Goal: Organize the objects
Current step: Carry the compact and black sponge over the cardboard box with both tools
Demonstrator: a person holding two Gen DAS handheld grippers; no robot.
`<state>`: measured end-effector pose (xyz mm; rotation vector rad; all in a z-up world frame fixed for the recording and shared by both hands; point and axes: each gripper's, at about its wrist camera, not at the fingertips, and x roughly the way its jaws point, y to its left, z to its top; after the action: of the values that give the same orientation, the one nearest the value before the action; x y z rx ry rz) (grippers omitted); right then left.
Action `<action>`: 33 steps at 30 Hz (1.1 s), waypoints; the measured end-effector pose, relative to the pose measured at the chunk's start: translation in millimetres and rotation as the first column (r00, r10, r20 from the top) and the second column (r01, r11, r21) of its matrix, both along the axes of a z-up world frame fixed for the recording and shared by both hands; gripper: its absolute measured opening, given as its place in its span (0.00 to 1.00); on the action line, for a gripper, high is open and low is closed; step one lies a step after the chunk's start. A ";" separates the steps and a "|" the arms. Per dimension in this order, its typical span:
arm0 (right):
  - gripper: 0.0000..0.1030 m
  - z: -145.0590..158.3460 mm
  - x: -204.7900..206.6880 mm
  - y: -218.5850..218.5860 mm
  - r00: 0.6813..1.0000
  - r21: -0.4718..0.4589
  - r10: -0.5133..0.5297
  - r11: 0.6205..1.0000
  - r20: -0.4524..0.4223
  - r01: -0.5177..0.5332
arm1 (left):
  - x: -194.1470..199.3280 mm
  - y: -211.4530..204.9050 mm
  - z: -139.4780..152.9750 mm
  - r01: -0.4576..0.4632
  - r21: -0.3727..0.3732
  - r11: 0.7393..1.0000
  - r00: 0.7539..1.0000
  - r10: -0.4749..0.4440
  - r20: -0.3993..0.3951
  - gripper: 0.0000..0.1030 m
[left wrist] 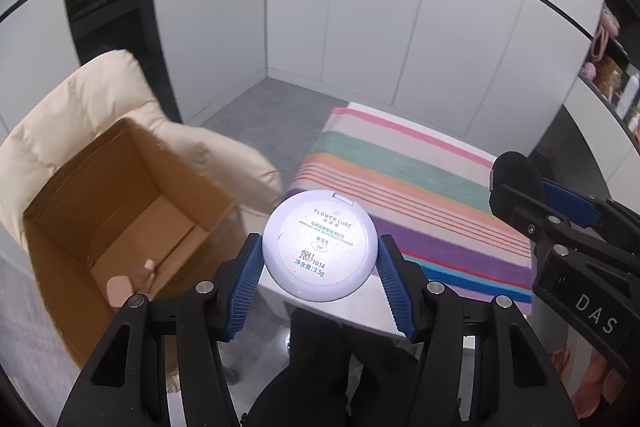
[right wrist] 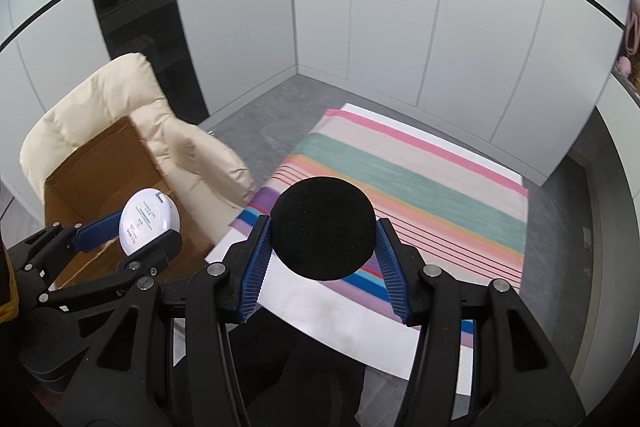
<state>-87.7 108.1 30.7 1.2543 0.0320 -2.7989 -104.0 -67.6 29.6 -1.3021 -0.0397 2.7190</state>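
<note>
**Both grippers loaded, box open on the chair**

White wall panels w/ a thin black line close off the corner; grey floor below.

Left wrist view: cream padded chair (left wrist: 80,115) at left, w/ an open cardboard box (left wrist: 72,227) sitting on it. Box interior mostly bare brown cardboard; near its front edge lie a small peach-coloured pad and a stick-like item (left wrist: 120,287), too blurred to say more. Left gripper (left wrist: 320,259) is clamped on a round white powder compact (left wrist: 320,243), blue ribbed pads pressing its two sides, printed label facing the camera. Compact is held in the air, between the box and the table. White table (left wrist: 276,291) carries a striped cloth (left wrist: 400,179) in pink, green, orange, purple, blue. At right the other tool comes into view, holding a black round thing (left wrist: 516,171). Far right, a shelf (left wrist: 616,75) w/ pinkish items, unclear.

Right wrist view: right gripper (right wrist: 324,239) is clamped on a round black puff (right wrist: 324,227), matte, pads tight on either side; it's held above the near-left corner of the striped cloth (right wrist: 420,179), not touching. Left gripper (right wrist: 132,227) shows at left, compact (right wrist: 150,223) tilted on edge, hanging in front of the box's open mouth (right wrist: 104,163). From here the box contents are hidden behind compact & tool. Chair back (right wrist: 120,95) rises behind the box.
</note>
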 end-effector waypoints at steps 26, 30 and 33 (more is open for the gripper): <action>0.52 -50.6 -55.0 -159.2 0.955 -0.037 0.288 0.957 0.073 -0.286 | -8.7 -149.5 -46.3 -0.268 0.002 0.964 0.959 0.266 0.095 0.57; 0.52 -64.7 -67.1 -189.2 0.937 -0.033 0.335 0.942 0.096 -0.333 | -13.5 -174.3 -56.3 -0.308 -0.004 0.951 0.945 0.307 0.116 0.57; 0.52 -74.0 -72.8 -206.1 0.926 -0.039 0.360 0.933 0.113 -0.358 | -15.8 -191.3 -61.5 -0.331 -0.008 0.944 0.936 0.329 0.124 0.57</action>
<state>-160.6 -98.0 -43.3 1.2608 0.2084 -2.4056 -119.8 -258.9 -31.9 -1.5881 -0.3163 2.8925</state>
